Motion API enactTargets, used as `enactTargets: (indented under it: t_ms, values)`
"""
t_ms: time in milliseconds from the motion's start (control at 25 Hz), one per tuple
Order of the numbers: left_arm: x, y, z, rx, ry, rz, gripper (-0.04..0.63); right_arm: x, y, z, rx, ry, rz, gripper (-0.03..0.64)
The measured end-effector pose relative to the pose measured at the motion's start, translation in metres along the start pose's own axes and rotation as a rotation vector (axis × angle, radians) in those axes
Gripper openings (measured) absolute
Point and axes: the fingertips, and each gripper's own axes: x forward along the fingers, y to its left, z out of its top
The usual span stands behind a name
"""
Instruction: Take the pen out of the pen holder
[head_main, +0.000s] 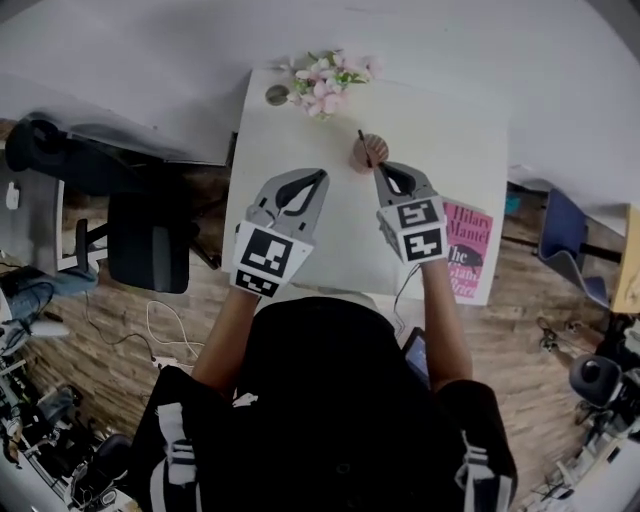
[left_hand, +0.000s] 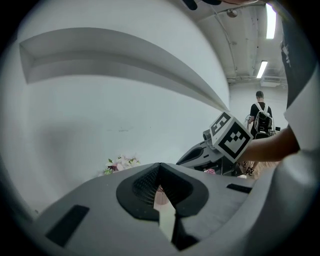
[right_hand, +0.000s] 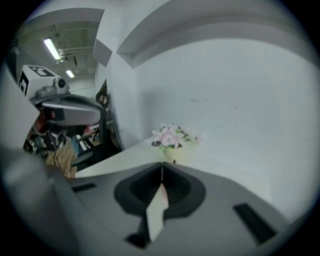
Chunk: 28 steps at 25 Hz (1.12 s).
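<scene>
Person's (head_main: 340, 400) right gripper (head_main: 380, 169), jaws closed on nothing, hovers just beside the pen holder (head_main: 369, 156), seemingly poised for its pen (head_main: 362, 139); left gripper (head_main: 321, 176), likewise closed, waits apart.

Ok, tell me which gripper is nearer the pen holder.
Right. The right gripper has its tip just short of the pen holder, on the holder's near side. The left gripper is farther away, off to the holder's left.
</scene>
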Motion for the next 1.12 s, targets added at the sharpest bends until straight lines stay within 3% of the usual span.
enactTargets:
  t_ms: [320,680,800,1120]
  values:
    - [0.002,0.011,-0.019,-0.033,0.035,0.036,0.021,0.041,-0.009,-0.025,-0.088,0.114,0.021,0.034]
    - [0.007,0.025,-0.042,-0.058,0.075,0.026,0.021,0.083,-0.02,-0.043,-0.112,0.21,-0.001,0.038]
    - [0.005,0.032,-0.05,-0.064,0.095,0.027,0.021,0.095,-0.022,-0.05,-0.121,0.253,-0.001,0.091]
    - [0.007,0.047,-0.051,-0.098,0.1,0.013,0.021,0.115,-0.025,-0.058,-0.104,0.314,-0.012,0.117]
